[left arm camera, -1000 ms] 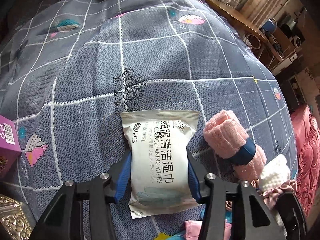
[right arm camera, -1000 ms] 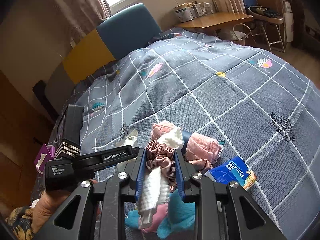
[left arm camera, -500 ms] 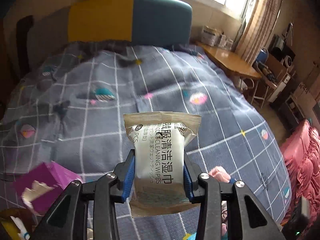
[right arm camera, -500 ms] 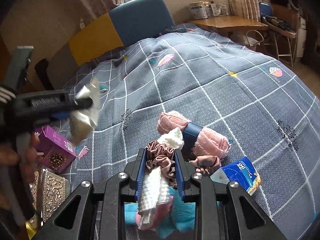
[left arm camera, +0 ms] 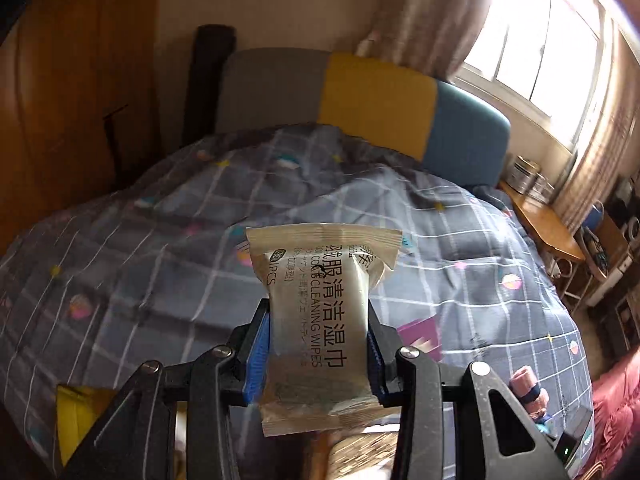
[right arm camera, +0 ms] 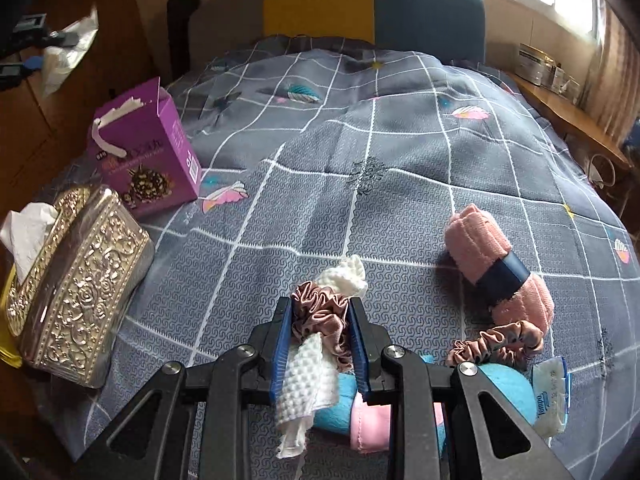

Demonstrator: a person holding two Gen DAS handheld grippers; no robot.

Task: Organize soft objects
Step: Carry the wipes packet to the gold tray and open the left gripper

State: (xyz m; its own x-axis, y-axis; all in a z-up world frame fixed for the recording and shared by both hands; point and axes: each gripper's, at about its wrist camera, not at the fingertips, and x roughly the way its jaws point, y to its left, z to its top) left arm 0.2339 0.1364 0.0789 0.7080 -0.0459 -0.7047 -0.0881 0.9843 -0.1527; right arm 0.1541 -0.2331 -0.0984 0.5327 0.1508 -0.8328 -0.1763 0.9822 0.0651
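My left gripper (left arm camera: 319, 316) is shut on a white wet-wipes pack (left arm camera: 320, 312) and holds it high above the bed. My right gripper (right arm camera: 320, 312) is shut on a white waffle cloth (right arm camera: 308, 384) wrapped in a brown satin scrunchie (right arm camera: 320, 316), just above the quilt. A rolled pink towel with a dark band (right arm camera: 496, 260) lies to the right; it also shows in the left wrist view (left arm camera: 528, 388). A second scrunchie (right arm camera: 492, 344), a teal cloth (right arm camera: 508, 392), a pink cloth (right arm camera: 370, 424) and a tissue packet (right arm camera: 554, 396) lie near my right gripper.
An ornate silver tissue box (right arm camera: 76, 288) and a purple carton (right arm camera: 148, 152) stand at the bed's left edge; the carton also shows in the left wrist view (left arm camera: 420, 336). The grey checked quilt (right arm camera: 380, 140) stretches back to the headboard (right arm camera: 372, 4). A wooden desk (left arm camera: 548, 220) stands at right.
My left gripper has lifted the wipes pack off the quilt and swung left, up toward the headboard. My right gripper has kept its cloth bundle and turned left.
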